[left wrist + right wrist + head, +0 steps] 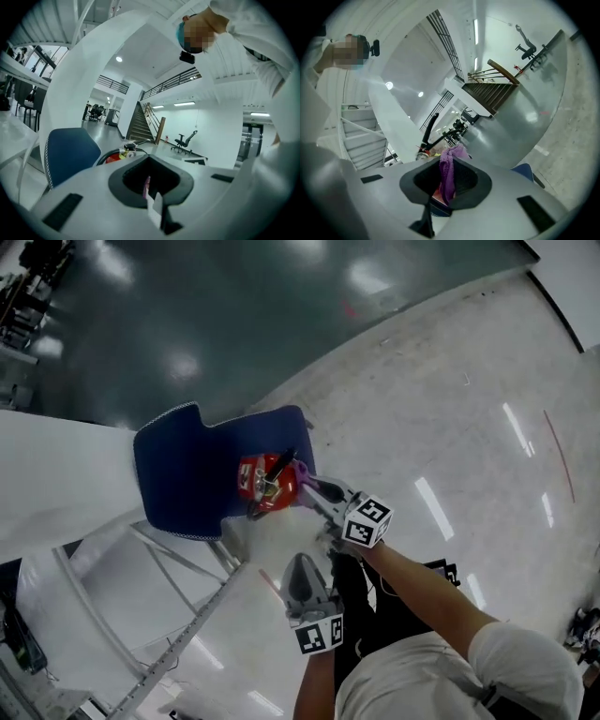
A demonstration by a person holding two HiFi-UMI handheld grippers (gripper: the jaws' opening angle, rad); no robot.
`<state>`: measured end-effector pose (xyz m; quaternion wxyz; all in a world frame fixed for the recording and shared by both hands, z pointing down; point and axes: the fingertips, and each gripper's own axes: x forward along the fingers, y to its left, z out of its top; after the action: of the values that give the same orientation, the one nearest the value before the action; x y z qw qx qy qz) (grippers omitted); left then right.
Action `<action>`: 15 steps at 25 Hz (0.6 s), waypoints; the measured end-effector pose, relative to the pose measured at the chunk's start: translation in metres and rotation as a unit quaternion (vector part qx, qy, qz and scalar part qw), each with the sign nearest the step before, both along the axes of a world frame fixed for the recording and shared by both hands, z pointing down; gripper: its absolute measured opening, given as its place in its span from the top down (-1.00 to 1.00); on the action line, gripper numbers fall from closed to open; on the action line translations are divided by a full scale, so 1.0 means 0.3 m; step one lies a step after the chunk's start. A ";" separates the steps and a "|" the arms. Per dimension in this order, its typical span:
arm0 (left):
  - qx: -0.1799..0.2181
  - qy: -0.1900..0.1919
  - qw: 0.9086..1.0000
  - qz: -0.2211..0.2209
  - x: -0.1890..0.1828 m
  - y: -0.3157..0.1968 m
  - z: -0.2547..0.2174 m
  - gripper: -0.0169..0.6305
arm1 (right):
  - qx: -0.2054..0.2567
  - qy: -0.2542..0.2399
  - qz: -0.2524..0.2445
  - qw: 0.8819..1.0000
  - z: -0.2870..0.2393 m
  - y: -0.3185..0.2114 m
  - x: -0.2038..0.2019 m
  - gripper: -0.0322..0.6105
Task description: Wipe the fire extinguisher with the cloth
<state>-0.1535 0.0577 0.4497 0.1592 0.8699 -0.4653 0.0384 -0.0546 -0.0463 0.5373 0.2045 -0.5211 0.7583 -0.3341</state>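
The extinguisher [265, 486] sits on the chair [178, 474], near the seat's right edge. The right gripper [306, 484] is clamped on the soft purple cloth [300, 470] at the extinguisher's top. The left gripper [301, 563], jaws together and empty, hangs nearer the person. The extinguisher looks heavy, smooth and tippy, so it is probably best steadied at the neck.

No legible text anywhere — fire extinguisher [267, 484] label too small

1. We see a pale speckled floor [450, 409] streaked with lamp reflections, meeting a darker, glossy grey-green floor [234, 306].
2. A blue chair [178, 474] stands beside a white metal frame [159, 568].
3. Farther off we see a staircase [139, 124], a black office chair [185, 139], a railed balcony [171, 82] and a lit ceiling lamp [119, 59].
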 end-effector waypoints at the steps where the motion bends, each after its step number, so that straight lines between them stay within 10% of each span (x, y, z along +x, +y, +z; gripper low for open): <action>1: 0.000 -0.003 1.000 0.002 0.002 0.009 -0.017 0.93 | 0.003 0.003 -0.007 1.000 -0.030 0.005 -0.013 0.74; 15: 0.029 -0.020 0.999 -0.008 -0.011 0.010 -0.190 0.93 | 0.040 0.092 0.007 0.995 -0.313 0.157 0.120 0.74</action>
<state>-0.1569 0.0608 0.3928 0.1245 0.8696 -0.4760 0.0408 -0.0187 0.0007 0.4433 0.1569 -0.5462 0.7831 -0.2525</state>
